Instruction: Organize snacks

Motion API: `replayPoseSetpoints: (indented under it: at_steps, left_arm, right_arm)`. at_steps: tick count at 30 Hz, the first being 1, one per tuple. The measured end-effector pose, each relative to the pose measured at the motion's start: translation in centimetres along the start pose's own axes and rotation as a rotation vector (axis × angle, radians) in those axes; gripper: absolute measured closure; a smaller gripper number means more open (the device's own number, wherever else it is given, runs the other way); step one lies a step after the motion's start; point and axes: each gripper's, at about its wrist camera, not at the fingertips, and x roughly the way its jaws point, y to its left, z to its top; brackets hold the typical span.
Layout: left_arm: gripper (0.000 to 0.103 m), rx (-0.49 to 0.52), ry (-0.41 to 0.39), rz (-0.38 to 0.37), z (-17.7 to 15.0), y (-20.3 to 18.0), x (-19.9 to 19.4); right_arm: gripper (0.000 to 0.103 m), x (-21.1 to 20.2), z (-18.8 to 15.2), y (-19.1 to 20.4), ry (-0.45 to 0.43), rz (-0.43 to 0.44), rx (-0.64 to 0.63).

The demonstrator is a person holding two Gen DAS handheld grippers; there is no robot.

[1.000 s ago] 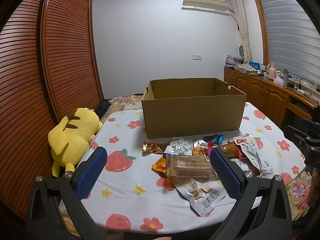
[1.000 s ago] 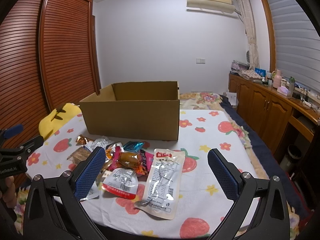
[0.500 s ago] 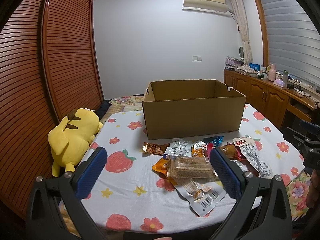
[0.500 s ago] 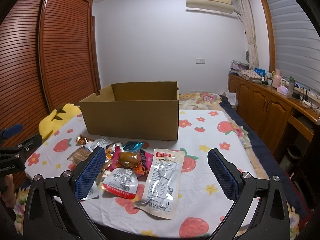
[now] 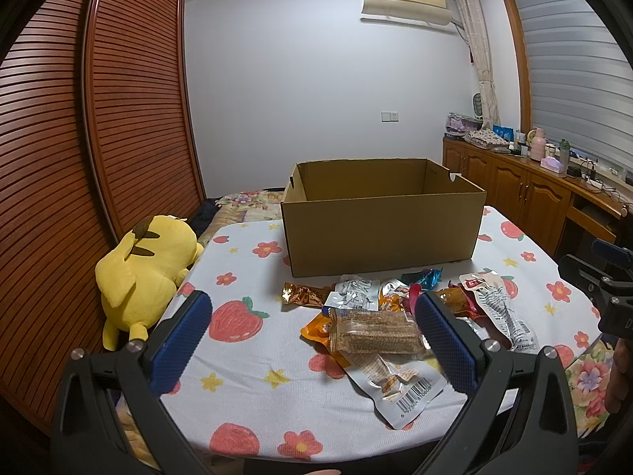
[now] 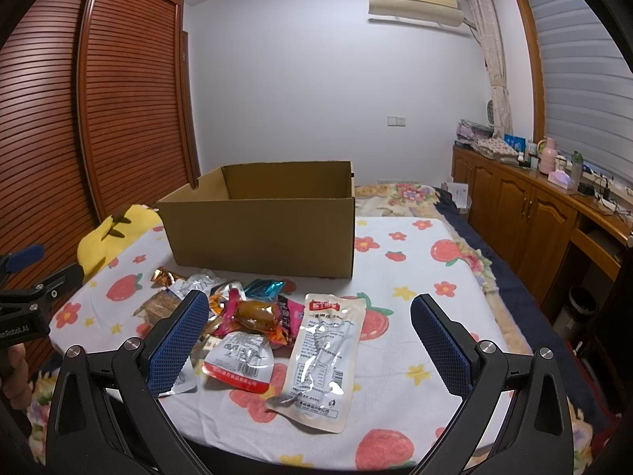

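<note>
Only "enRobot.AI" reads, on left gripper (image 6: 23,301).

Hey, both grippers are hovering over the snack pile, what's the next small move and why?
Probably lower the right gripper onto the long white pouch and close on it. Both grippers are open and empty, the cardboard box looks empty as far as its inside shows, and that pouch lies mostly clear of the pile, between the right gripper's fingers.
</note>
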Motion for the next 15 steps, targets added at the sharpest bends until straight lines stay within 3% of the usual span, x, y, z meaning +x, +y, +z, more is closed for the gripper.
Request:
replayPoseSetpoints:
  at_steps: [15]
  left_arm:
    - [0.0,0.0,-0.001,-0.002,0.23,0.03,-0.11]
  right_arm:
    - [0.0,-0.22,0.17,0.0,-0.003,0.001,0.0]
